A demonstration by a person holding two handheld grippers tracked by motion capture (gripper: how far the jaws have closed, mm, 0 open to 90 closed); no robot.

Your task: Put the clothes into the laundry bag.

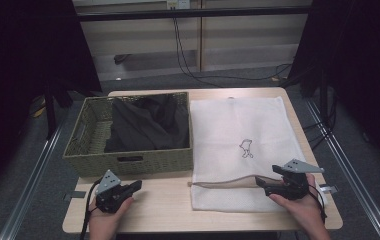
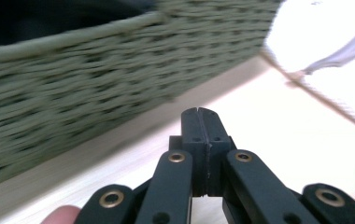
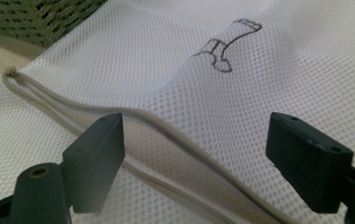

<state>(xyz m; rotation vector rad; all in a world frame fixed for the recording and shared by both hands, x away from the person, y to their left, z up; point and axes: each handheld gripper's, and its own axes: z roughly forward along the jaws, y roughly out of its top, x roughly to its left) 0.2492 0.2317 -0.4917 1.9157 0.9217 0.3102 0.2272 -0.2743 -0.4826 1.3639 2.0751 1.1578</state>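
I see the left gripper (image 1: 128, 189) parked on the near-left worktop (image 1: 163, 205), jaws pressed fully together on nothing, just in front of the woven basket (image 1: 85, 131); dark cloth (image 1: 148, 122) is bunched inside the basket. Right gripper (image 1: 268, 184) sits over the near-right part of the white mesh bag (image 1: 238, 125), jaws spread wide with the bag's zipper seam (image 3: 166, 128) running between them, nothing gripped; bag lies flat just right of the basket, a small line drawing (image 1: 246, 148) printed on it.
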